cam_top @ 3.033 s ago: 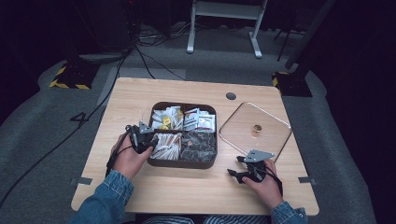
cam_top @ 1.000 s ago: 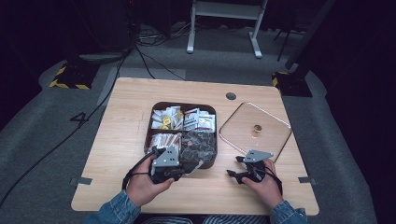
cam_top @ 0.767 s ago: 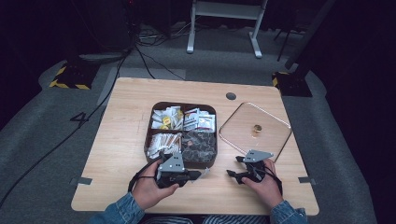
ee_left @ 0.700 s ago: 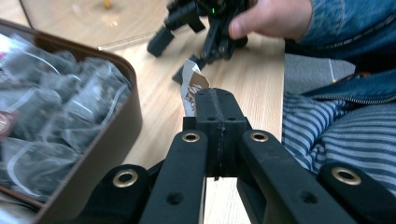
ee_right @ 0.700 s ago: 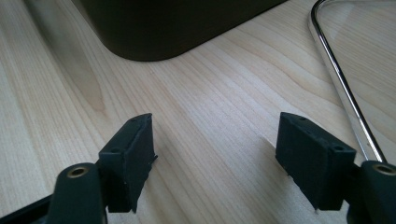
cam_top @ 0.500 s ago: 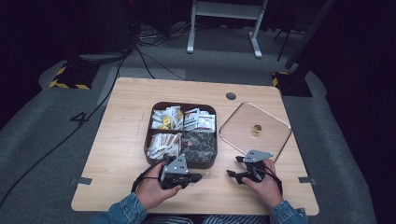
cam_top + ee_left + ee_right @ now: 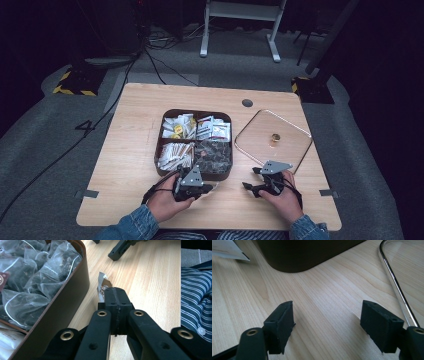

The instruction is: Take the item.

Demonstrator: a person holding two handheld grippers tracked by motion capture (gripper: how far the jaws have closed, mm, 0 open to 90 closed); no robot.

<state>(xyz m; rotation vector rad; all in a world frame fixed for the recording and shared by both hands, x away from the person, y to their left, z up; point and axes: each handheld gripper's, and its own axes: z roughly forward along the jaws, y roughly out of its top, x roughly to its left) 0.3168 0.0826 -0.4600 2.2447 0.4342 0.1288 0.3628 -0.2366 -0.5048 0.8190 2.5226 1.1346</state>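
Note:
A dark brown box (image 7: 159,150) with four compartments of tea bags and sachets stands mid-table. Just in front of its near wall (image 7: 72,297), my left gripper (image 7: 210,186) lies low over the wood, shut on a small white sachet (image 7: 103,287) that sticks out past the closed jaws. My right gripper (image 7: 251,179) rests to the right, open, with only bare wood between its fingers (image 7: 282,320). In the left gripper view the right gripper (image 7: 122,247) shows at the top.
A clear square lid (image 7: 260,150) with a gold knob lies right of the box; its metal rim (image 7: 397,285) runs beside my right gripper. A white sachet corner (image 7: 229,250) shows by the box wall (image 7: 304,252). The table's near edge is close behind both hands.
My left hand has drawn back from the box's left compartments and sunk to the table in front of it, carrying the sachet. The right hand has stayed put.

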